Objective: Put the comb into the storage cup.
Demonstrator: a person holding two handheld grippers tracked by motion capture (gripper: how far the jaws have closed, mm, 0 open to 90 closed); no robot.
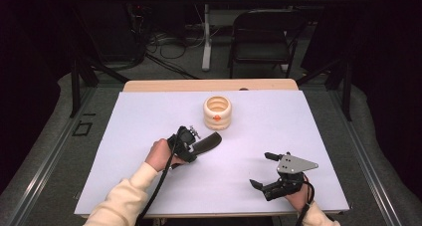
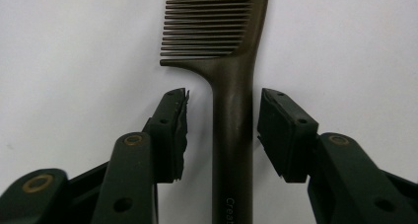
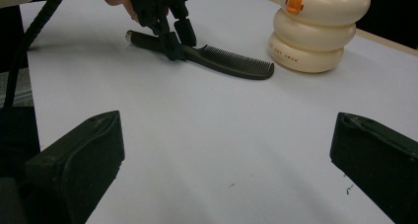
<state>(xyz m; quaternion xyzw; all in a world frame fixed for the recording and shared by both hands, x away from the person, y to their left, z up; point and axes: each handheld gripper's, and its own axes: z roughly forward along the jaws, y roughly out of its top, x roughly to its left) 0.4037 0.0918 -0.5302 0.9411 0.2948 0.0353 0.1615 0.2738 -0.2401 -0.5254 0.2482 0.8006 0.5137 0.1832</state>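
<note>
White paper covers the wooden table (image 1: 149, 84), and dark floor lies all around it. Near the far edge stands a cream plastic cup made of three fat rings with a small orange mark (image 1: 217, 112). I cannot tell what is inside it. Just in front of the cup lies a long dark brown plastic comb (image 2: 231, 86), flat on the paper, with its teeth end close to the cup. The left gripper (image 2: 224, 130) sits over the comb's handle. Its jaws are partly open on both sides of the handle and do not touch it. The right gripper (image 1: 262, 170) rests near the front right edge, wide open, holding nothing. Lots of bare paper lies between them.
</note>
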